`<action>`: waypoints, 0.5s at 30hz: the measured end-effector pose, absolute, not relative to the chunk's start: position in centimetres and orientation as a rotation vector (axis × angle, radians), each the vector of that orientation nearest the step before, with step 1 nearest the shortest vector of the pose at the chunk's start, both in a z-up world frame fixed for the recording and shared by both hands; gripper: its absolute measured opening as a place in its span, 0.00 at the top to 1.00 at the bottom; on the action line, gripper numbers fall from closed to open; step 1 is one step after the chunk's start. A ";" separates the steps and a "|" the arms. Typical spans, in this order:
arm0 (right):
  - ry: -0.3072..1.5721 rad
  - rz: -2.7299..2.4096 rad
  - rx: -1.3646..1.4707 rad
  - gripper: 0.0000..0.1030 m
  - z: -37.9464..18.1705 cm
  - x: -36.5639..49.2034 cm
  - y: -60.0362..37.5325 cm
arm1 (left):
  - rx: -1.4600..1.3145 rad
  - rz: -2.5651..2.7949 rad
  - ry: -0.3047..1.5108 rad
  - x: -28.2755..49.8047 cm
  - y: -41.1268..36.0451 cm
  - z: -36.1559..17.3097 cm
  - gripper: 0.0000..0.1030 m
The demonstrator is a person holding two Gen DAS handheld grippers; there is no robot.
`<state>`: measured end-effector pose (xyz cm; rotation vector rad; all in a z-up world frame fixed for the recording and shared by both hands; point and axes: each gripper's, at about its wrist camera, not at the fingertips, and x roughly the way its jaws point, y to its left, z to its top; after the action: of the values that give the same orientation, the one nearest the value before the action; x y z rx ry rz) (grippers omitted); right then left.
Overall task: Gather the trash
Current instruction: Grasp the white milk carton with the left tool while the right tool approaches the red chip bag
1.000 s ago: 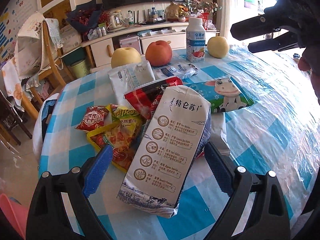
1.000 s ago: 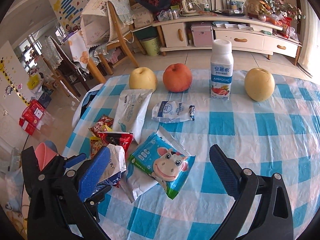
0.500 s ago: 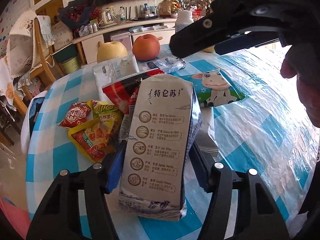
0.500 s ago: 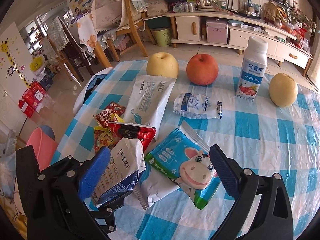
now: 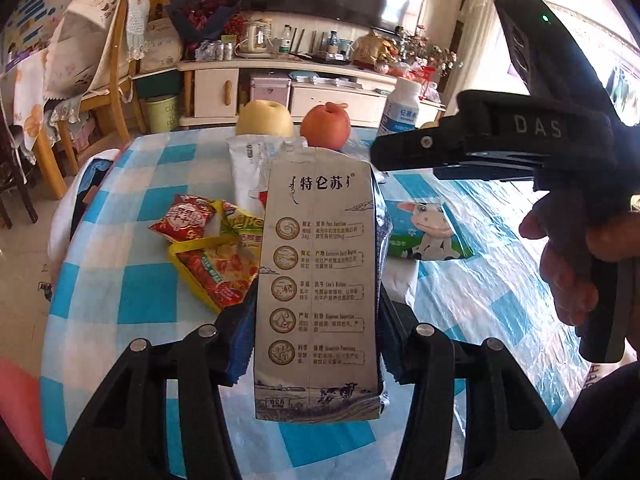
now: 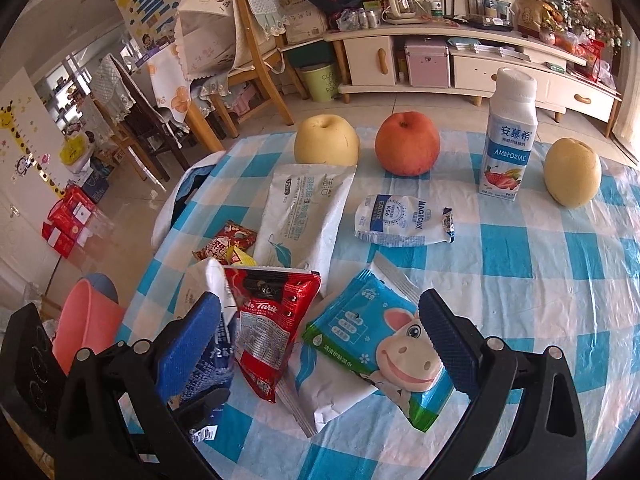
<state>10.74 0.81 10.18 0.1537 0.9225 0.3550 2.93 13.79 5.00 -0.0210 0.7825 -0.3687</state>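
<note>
Since a second ago my left gripper point(image 5: 316, 344) has been closing, and now its blue pads press both sides of the grey milk carton point(image 5: 318, 280), which stands upright between them, lifted a little off the table point(image 6: 540, 280). My right gripper point(image 6: 320, 340) came nearer to the wrappers and its fingers stay spread wide, holding nothing. Below it lie the white pouch point(image 6: 308, 216), the cow wet-wipes pack point(image 6: 384, 344) toward its right finger, and the red coffee sachet point(image 6: 272, 320) near its left finger. On the far side stand the yogurt bottle point(image 6: 506, 136) and the red apple point(image 6: 408, 144).
</note>
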 end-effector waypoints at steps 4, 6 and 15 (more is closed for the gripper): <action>0.890 0.333 0.179 0.05 10.7 10.8 0.4 | -0.078 -0.304 0.796 3.1 15.8 4.9 0.48; 0.899 0.330 0.170 0.05 10.4 10.9 0.9 | -0.095 -0.279 0.791 3.3 16.6 5.0 0.48; 0.990 0.383 0.048 0.22 7.4 10.7 6.8 | -0.187 -0.125 0.751 3.4 19.9 5.7 0.48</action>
<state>10.74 6.81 7.37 0.0476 0.9903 0.3829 3.44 19.91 5.72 -0.1875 0.7509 -0.1253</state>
